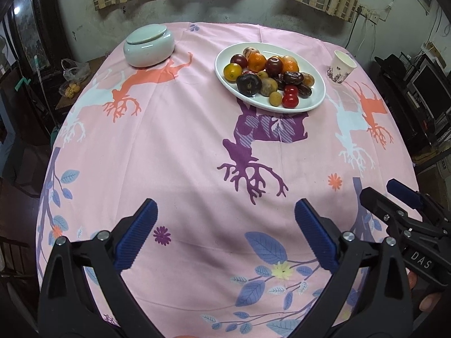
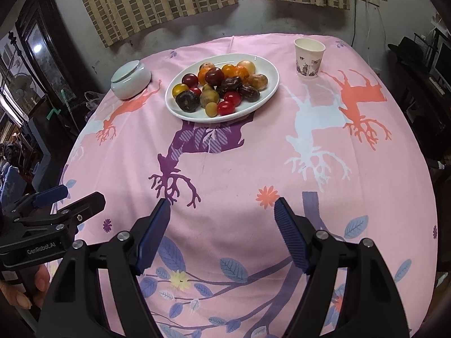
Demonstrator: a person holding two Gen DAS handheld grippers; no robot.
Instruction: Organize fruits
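Observation:
A white oval plate [image 1: 315, 100] [image 2: 265, 69] stands at the far side of the table, heaped with mixed fruit: oranges [image 1: 256, 61], dark plums [image 1: 247, 84], red cherry tomatoes [image 1: 290, 100] [image 2: 226, 107], brown dates [image 2: 249, 92] and small yellow-green fruits [image 2: 210, 109]. My left gripper [image 1: 225, 214] is open and empty above the near part of the cloth. My right gripper [image 2: 222, 211] is open and empty too, to the right of the left one. Each also shows at the edge of the other's view, the right gripper [image 1: 389, 194] and the left gripper [image 2: 76, 194].
A pale lidded ceramic jar [image 1: 149, 45] [image 2: 130, 80] stands at the far left. A paper cup [image 1: 340, 67] [image 2: 308, 57] stands at the far right. A pink printed tablecloth [image 1: 183, 152] [image 2: 253, 163] covers the table. Dark furniture and shelves flank both sides.

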